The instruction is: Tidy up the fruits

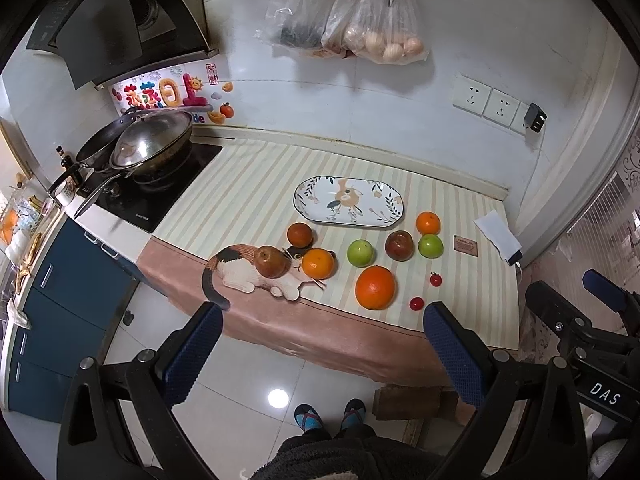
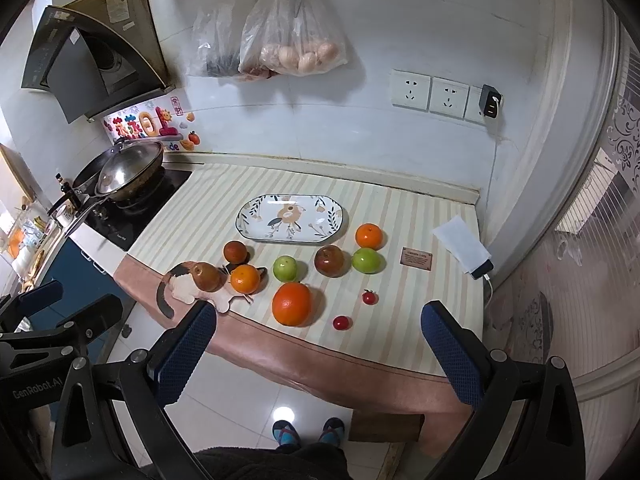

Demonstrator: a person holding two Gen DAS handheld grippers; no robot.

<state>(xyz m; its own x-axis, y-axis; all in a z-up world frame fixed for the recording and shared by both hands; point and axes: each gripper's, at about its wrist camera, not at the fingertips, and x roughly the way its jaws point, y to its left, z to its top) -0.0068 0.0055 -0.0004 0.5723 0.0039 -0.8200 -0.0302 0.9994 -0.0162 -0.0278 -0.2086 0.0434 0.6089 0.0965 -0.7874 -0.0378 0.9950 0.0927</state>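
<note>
An empty oval floral plate (image 1: 348, 201) (image 2: 291, 219) lies on the striped cloth. In front of it are several fruits: a big orange (image 1: 375, 287) (image 2: 291, 304), two smaller oranges (image 1: 317, 263) (image 1: 428, 223), two green apples (image 1: 360, 252) (image 1: 430, 245), a red apple (image 1: 399, 245), a dark red fruit (image 1: 299, 234), a brown pear (image 1: 272, 261) and two cherry tomatoes (image 1: 416, 303) (image 1: 435, 279). My left gripper (image 1: 322, 346) and right gripper (image 2: 320, 348) hang open before the counter's front edge, above the floor, holding nothing.
A cat-shaped mat (image 1: 248, 272) lies under the pear at the cloth's left corner. A stove with a wok (image 1: 152, 144) stands to the left. A phone under a tissue (image 2: 466, 248) sits at the right edge. Bags (image 2: 292, 44) hang on the wall. A person's feet (image 2: 308, 432) stand below.
</note>
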